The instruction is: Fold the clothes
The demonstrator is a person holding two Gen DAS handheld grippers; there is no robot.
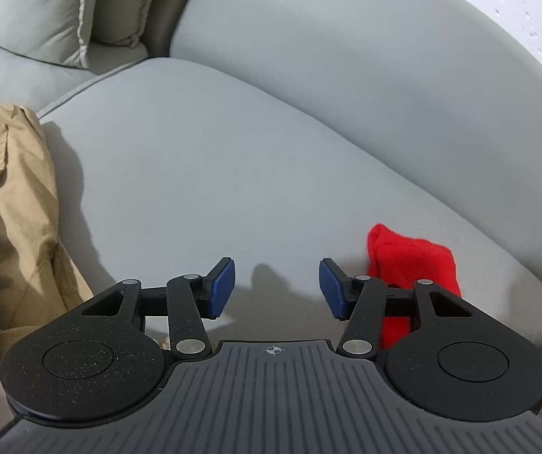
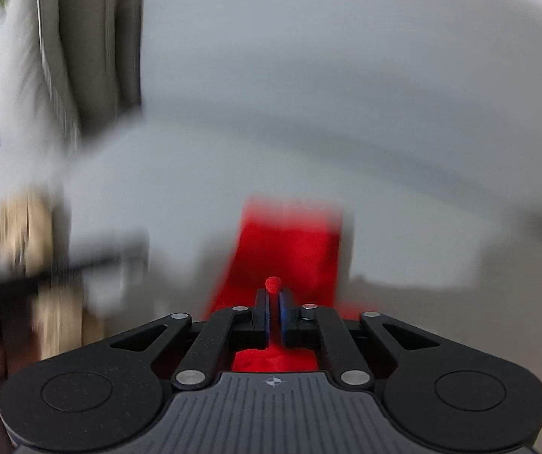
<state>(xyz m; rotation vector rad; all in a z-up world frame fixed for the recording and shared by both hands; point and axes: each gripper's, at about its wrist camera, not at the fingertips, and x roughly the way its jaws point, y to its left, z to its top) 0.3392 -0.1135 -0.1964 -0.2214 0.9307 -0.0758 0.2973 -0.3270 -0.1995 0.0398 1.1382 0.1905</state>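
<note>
Right gripper (image 2: 274, 295): jaws drawn together on a pinch of the red garment (image 2: 290, 249), a small tuft showing above the pads; the rest is seen ahead and below, presumably held so an edge can be carried. The right view is heavily smeared, so the fold state cannot be told. Left gripper (image 1: 276, 287): jaws held apart, nothing between them, poised over the grey sofa seat (image 1: 195, 174), the red garment lying just to its right. Farther left, tan clothing (image 1: 13, 189) is heaped. Cushions (image 1: 44, 11) are seen behind.
</note>
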